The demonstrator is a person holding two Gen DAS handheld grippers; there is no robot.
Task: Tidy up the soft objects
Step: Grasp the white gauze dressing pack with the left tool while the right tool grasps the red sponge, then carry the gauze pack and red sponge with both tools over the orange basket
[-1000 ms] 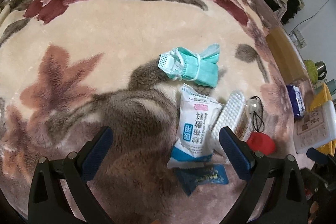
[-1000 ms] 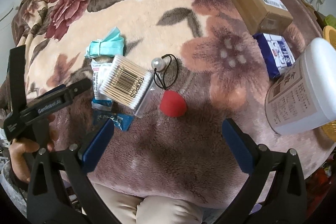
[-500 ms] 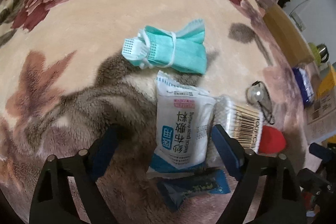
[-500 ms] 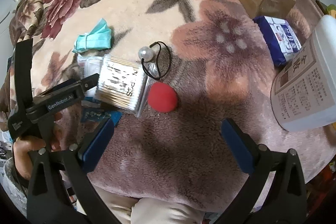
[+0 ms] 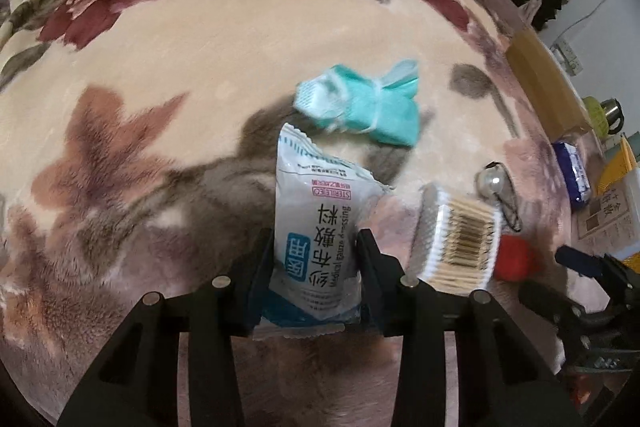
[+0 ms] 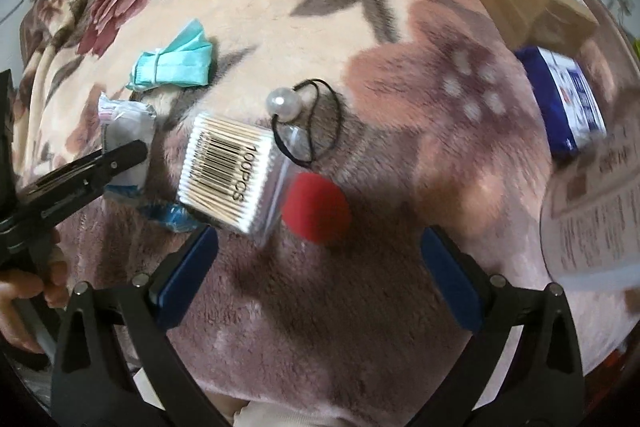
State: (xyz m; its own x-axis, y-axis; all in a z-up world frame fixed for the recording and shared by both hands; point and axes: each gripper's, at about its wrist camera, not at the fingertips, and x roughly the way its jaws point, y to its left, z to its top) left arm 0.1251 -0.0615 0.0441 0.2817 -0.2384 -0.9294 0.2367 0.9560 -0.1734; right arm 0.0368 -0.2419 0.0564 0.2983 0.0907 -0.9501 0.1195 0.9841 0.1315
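Left hand-held gripper (image 5: pixel 316 259) has just been closing and now pinches the white gauze packet (image 5: pixel 320 227) across its lower half, pads pressed to both edges. That packet lies on the flowered blanket (image 5: pixel 200 67), with the green mask (image 5: pixel 360 107) just beyond it and the cotton-swab box (image 5: pixel 460 247) just to its right. Right hand-held gripper (image 6: pixel 316 275) hangs wide open and empty, the red sponge (image 6: pixel 316 207) just ahead. Best to lift the packet straight up, gently, since the slick wrapper could slip or drag the blue sachet (image 6: pixel 168 215) tucked beneath.
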